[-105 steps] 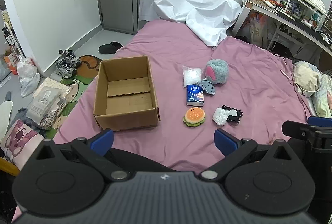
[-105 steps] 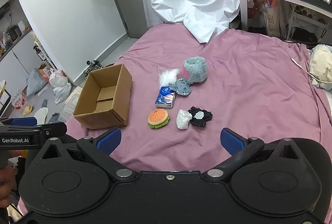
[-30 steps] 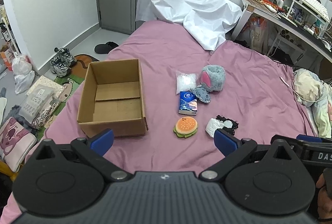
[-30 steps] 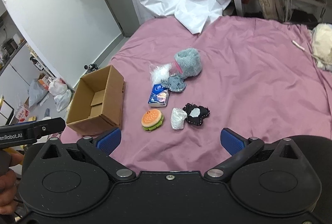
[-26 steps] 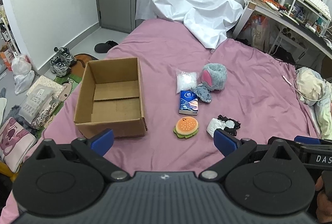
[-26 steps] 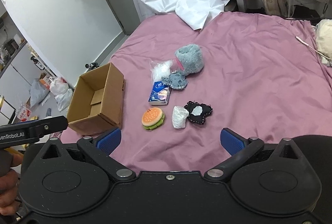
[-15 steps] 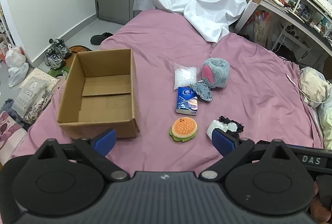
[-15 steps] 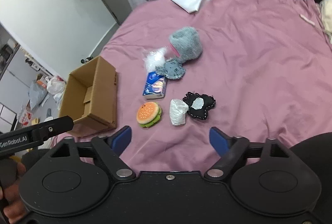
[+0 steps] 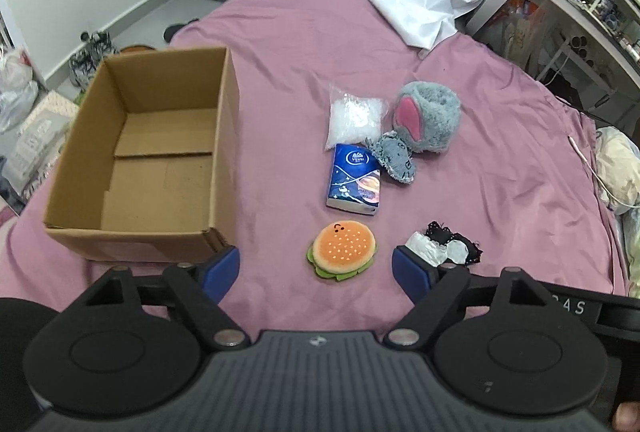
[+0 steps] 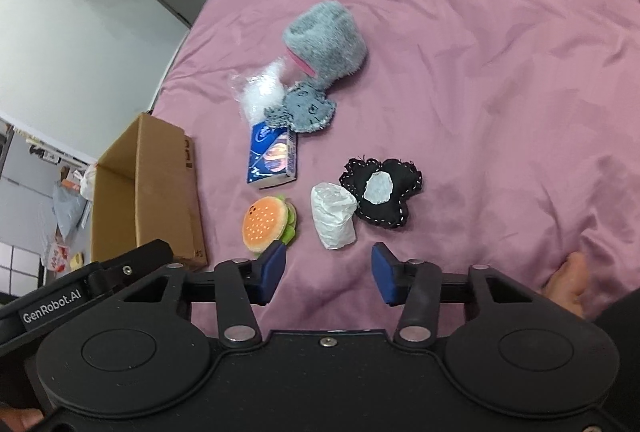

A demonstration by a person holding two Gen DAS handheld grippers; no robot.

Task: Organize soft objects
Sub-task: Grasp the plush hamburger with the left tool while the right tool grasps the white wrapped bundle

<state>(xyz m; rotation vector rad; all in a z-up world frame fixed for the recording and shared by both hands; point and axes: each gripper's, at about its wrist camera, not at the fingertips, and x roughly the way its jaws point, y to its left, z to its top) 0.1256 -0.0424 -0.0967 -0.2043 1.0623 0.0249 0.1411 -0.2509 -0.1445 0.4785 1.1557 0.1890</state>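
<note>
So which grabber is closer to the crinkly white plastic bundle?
Right. The right gripper hangs just short of the crinkly white plastic bundle, jaws open. The left gripper lines up beside it, over the hamburger plush.

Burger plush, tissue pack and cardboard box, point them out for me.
burger plush [image 9: 343,244], left wrist view, orange bun top
tissue pack [image 9: 354,178], left wrist view, blue printed face
cardboard box [image 9: 228,160], left wrist view, right outer wall

An open cardboard box sits empty on a pink bedsheet, left of a scatter of soft items: a burger plush, a blue tissue pack, a clear bag of white filling and a grey plush with a pink ear. The left gripper, its jaws just narrowing with nothing between them, hangs above the burger plush.
</note>
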